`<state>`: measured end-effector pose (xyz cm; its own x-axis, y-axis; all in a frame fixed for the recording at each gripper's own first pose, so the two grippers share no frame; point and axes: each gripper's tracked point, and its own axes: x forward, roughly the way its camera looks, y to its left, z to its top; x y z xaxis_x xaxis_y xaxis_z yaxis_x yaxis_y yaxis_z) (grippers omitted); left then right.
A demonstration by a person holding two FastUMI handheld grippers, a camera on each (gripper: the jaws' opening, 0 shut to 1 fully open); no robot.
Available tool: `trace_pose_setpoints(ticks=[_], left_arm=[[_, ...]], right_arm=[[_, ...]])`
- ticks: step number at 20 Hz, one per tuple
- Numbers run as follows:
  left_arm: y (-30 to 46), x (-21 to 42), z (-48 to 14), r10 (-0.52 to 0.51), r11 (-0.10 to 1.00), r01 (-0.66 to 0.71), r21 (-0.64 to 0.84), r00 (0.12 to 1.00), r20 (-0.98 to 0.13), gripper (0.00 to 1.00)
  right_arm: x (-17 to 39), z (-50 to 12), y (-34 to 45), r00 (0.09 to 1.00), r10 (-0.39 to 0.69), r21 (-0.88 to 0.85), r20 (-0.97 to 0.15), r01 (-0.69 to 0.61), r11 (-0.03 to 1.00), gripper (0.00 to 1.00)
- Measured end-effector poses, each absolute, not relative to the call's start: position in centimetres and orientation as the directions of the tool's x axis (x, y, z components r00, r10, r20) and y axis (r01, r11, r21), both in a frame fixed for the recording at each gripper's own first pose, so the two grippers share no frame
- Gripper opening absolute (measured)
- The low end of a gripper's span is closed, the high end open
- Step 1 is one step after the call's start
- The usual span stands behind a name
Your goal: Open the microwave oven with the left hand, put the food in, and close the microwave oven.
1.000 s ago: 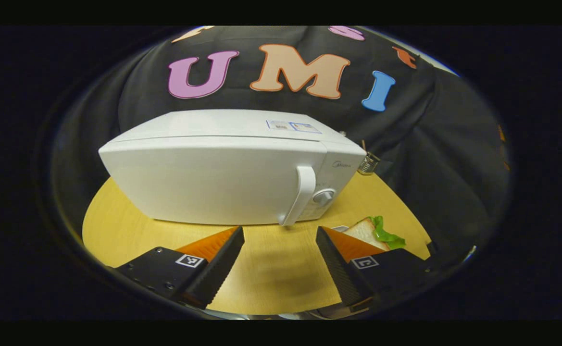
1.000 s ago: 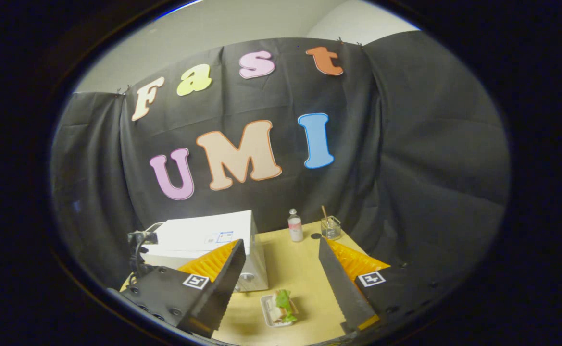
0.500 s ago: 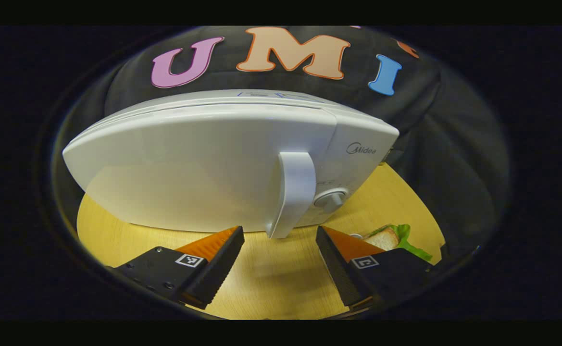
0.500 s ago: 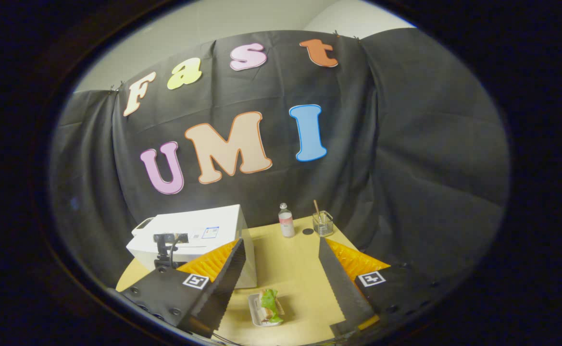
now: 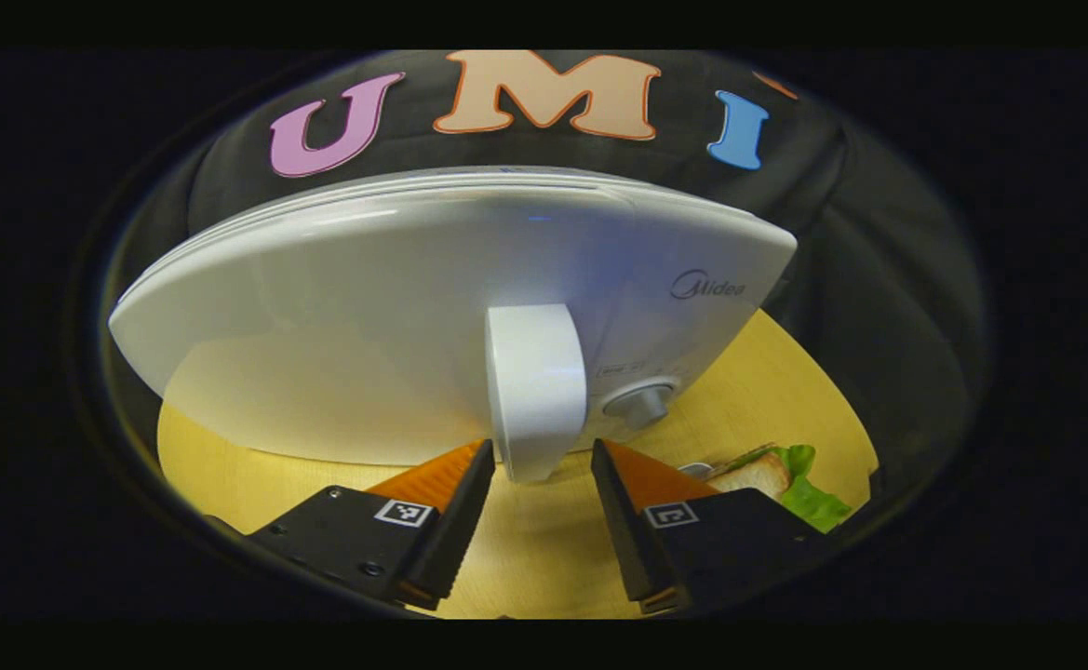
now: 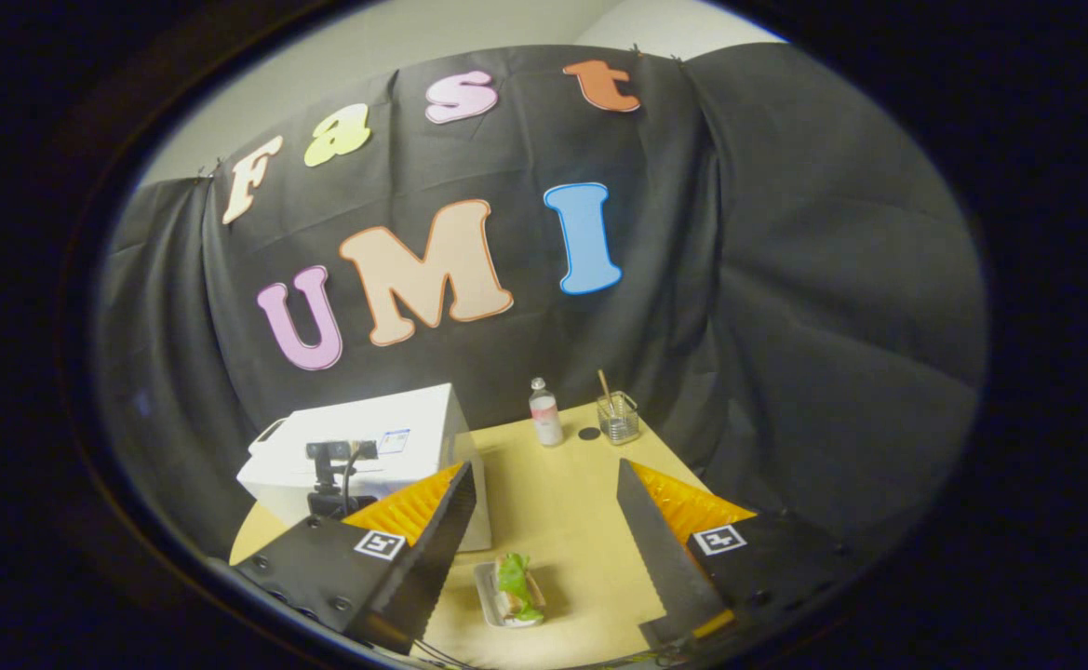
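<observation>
Booth backdrop and table, as observed.
A black cloth (image 6: 785, 279) hung in loose folds behind and to the side of a pale wooden table (image 6: 562, 502), clipped along its upper edge. A plain light wall (image 6: 432, 37) rose above the cloth. At the table's far edge stood a small bottle (image 6: 544, 414), a dark cap (image 6: 589, 433) and a clear glass (image 6: 618, 419) holding a stick, near one another.

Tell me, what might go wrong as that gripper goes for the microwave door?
The left gripper is open, its fingers only flanking the lower tip of the white door handle; closing there may slip off. Pulling could drag the white microwave oven across the wooden table. The swinging door might near the lettuce sandwich.
</observation>
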<state>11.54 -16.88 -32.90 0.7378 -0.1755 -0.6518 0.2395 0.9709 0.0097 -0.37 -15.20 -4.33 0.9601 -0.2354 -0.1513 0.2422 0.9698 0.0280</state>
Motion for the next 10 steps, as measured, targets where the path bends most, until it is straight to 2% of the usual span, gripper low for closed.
trace_pose_setpoints(ticks=[2, 5, 6, 7, 9, 10], left_arm=[[-16.8, 11.7, -33.0, -0.178, 0.97, 0.242, 0.01, 0.738, -0.651, 0.63], [-16.4, 11.9, -33.2, -0.164, 0.974, 0.226, 0.011, 0.738, -0.654, 0.45], [-16.4, 12.0, -33.3, -0.167, 0.975, 0.22, 0.001, 0.743, -0.648, 0.35], [-16.4, 11.9, -33.1, -0.17, 0.976, 0.217, -0.007, 0.744, -0.646, 0.32], [-16.4, 11.9, -33.1, -0.167, 0.977, 0.214, -0.006, 0.746, -0.645, 0.34], [-16.4, 11.9, -33.1, -0.163, 0.977, 0.214, 0.001, 0.748, -0.643, 0.27]], right_arm=[[-0.5, -4.8, -15.0, 0.959, -0.234, 0.029, -0.162, 0.242, 0.97, 0.92], [-0.8, -5.4, -14.8, 0.957, -0.235, 0.03, -0.17, 0.244, 0.969, 0.92], [-0.9, -5.5, -14.7, 0.957, -0.234, 0.032, -0.173, 0.243, 0.969, 0.92], [-1.0, -5.7, -14.6, 0.956, -0.235, 0.034, -0.178, 0.245, 0.969, 0.91], [-1.4, -6.2, -14.4, 0.953, -0.238, 0.036, -0.186, 0.249, 0.968, 0.89], [-1.7, -6.5, -14.4, 0.952, -0.24, 0.037, -0.192, 0.251, 0.967, 0.89]])
